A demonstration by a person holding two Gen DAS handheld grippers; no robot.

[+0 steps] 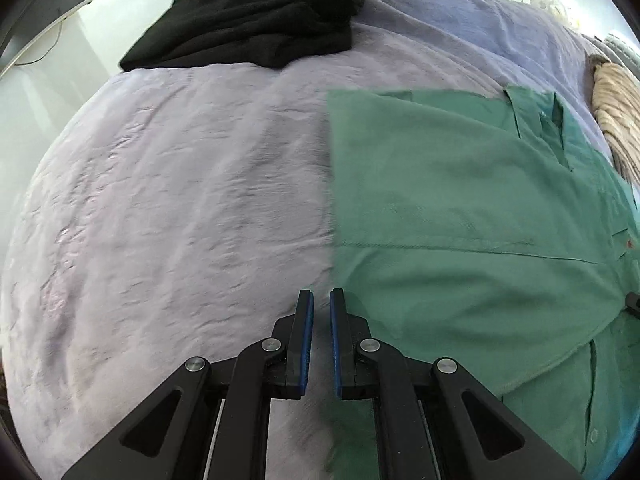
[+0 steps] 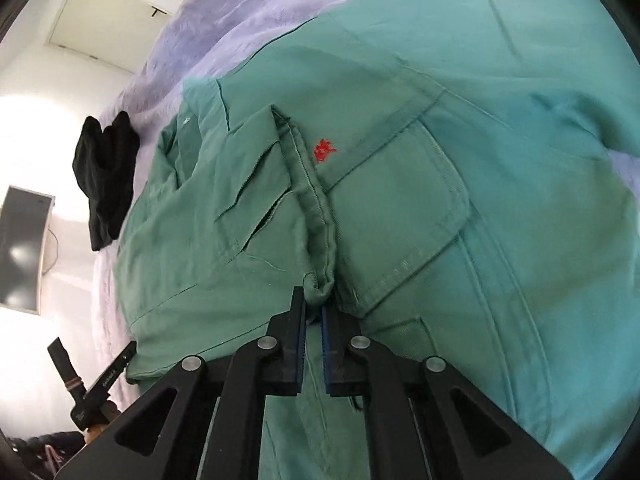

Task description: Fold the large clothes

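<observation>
Left wrist view: one left tool [image 1: 321, 300], jaws pressed nearly together on nothing, poised over the left edge of one green shirt [image 1: 460, 208] spread on the bed [image 1: 180, 200]. One black garment [image 1: 256, 16], folded, lies at the far edge; one tan knitted item [image 1: 616, 120] sits at right.

Right wrist view: one right tool [image 2: 314, 312], pinching a bunched seam of the green shirt beside one chest pocket [image 2: 404, 216] and one red emblem [image 2: 325, 150].

Step, judged: a side fold in hand. The next move calls for carrying the pinched edge across without dragging the layers beneath.
</observation>
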